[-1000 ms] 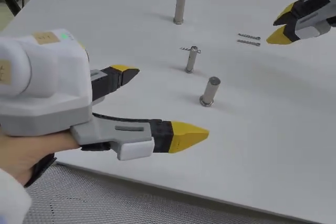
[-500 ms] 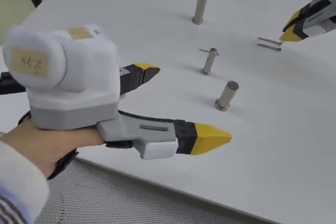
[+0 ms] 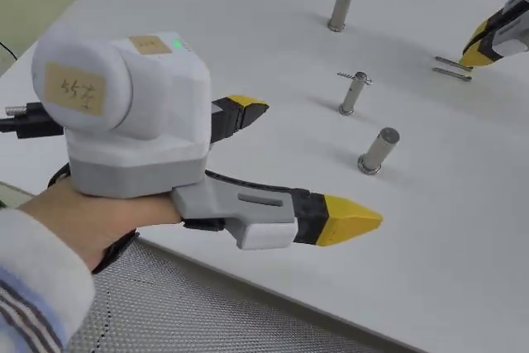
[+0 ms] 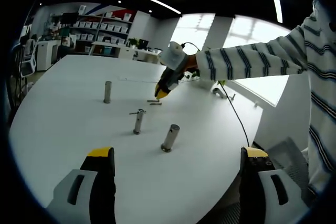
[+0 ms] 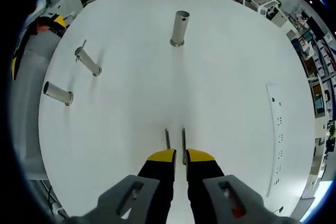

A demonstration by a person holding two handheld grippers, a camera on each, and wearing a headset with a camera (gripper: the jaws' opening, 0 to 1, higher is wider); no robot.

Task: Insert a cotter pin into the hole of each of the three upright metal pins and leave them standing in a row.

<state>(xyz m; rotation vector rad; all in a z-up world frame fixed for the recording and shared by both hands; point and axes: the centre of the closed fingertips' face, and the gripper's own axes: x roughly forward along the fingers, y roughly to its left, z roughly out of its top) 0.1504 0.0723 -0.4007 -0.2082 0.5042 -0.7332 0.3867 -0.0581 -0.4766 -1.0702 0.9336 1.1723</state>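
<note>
The two loose cotters lie flat on the white table, side by side and parallel. In the head view they are out to the right of the middle pin and well apart from it. The right gripper sits just past them on the side away from that pin, so it is by far the nearer hand. Its own view has both cotters straight ahead, long axes in line with the jaws, the right-hand one running back into the slim gap between the yellow tips. The jaws are drawn nearly together, and whether they pinch that cotter or only straddle it I cannot tell. The left gripper hangs on the person's side of the middle pin, well apart, jaws spread wide with nothing between them. The middle pin carries a fitted cotter crosswise through its top. The far pin beyond it and the near pin on its near side are bare, and all three stand upright in a loose row. I judge one of three done, with a cotter pick next. The pins are dull grey metal cylinders on small flared feet. The cotters are thin bright wire lying low on a smooth matte top, so a fine pinch at the end seems called for
</note>
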